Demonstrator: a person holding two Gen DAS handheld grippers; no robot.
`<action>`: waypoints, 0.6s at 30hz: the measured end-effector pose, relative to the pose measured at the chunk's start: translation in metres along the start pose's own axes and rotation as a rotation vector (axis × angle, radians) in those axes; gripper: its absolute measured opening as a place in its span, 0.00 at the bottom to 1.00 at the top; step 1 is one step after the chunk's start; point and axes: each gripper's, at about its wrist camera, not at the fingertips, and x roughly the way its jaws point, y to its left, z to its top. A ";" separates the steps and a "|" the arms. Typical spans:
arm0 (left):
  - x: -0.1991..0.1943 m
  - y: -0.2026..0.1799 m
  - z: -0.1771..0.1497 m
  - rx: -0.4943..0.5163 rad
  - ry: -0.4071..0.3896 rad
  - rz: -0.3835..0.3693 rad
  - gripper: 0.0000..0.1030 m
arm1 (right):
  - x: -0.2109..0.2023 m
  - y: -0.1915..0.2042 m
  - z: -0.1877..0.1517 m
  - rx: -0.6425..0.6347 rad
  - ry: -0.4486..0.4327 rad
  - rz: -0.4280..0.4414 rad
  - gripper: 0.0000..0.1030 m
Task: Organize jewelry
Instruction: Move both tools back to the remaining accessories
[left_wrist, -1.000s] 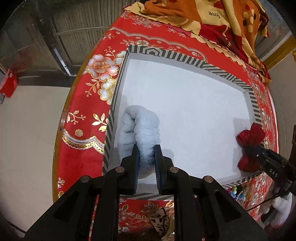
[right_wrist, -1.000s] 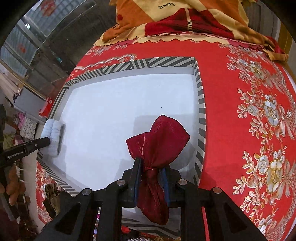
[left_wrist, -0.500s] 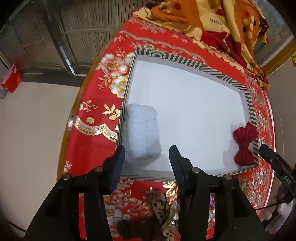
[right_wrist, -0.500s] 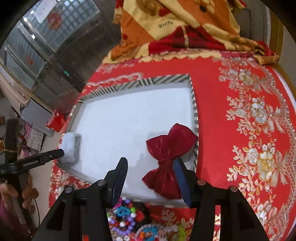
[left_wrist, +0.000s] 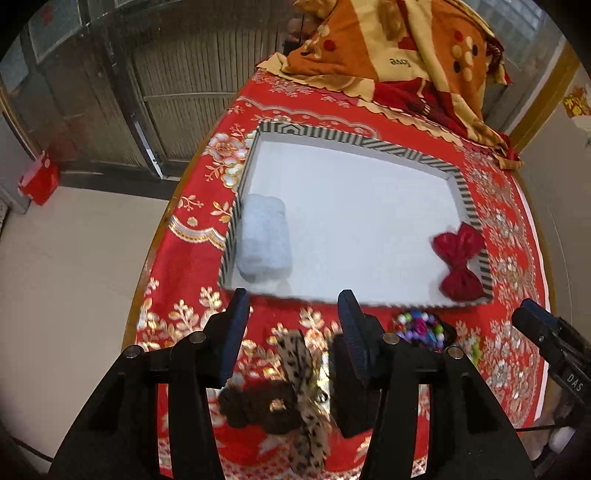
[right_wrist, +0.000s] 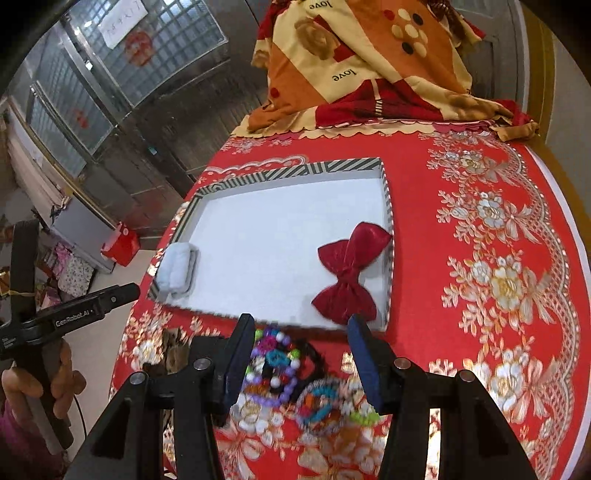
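Two items already lie in the striped tray (left_wrist: 476, 206): a pale blue fluffy scrunchie (left_wrist: 264, 240) against its left wall and a red bow (left_wrist: 460, 260) in its near right corner. Both tools are empty. The left gripper (left_wrist: 293, 314) has its jaws spread wide with nothing between them, and the right gripper (right_wrist: 301, 334) is likewise spread and holds nothing. The jaws of both have just been opening, and they are now clear of the tray's near rim.

The step in hand appears to be the reach for the next pieces. Below the left gripper, on the red tablecloth (left_wrist: 184, 266), lie a dark brown scrunchie (left_wrist: 258, 406) and a leopard-print ribbon (left_wrist: 306, 369); the two overlap. Below the right gripper lies a pile of coloured bead bracelets (right_wrist: 284, 373).

Procedure, as judged from this layout:
1. Keep the jaws spread during the descent.
2. Centre one item between the pads before closing. The ribbon crosses the brown scrunchie, so take only the upper piece.
3. With the beads, pinch across a single loop; the loops are tangled and may drag neighbours along.
4. Place each piece on bare tray floor, apart from the items already there.
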 end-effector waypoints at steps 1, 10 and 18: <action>-0.003 -0.003 -0.004 0.002 -0.004 0.001 0.48 | -0.003 0.001 -0.004 -0.009 -0.006 -0.007 0.48; -0.024 -0.028 -0.039 0.023 -0.025 -0.008 0.48 | -0.031 0.005 -0.041 -0.049 -0.012 -0.043 0.48; -0.034 -0.045 -0.061 0.046 -0.028 -0.011 0.48 | -0.040 0.008 -0.063 -0.055 0.005 -0.038 0.49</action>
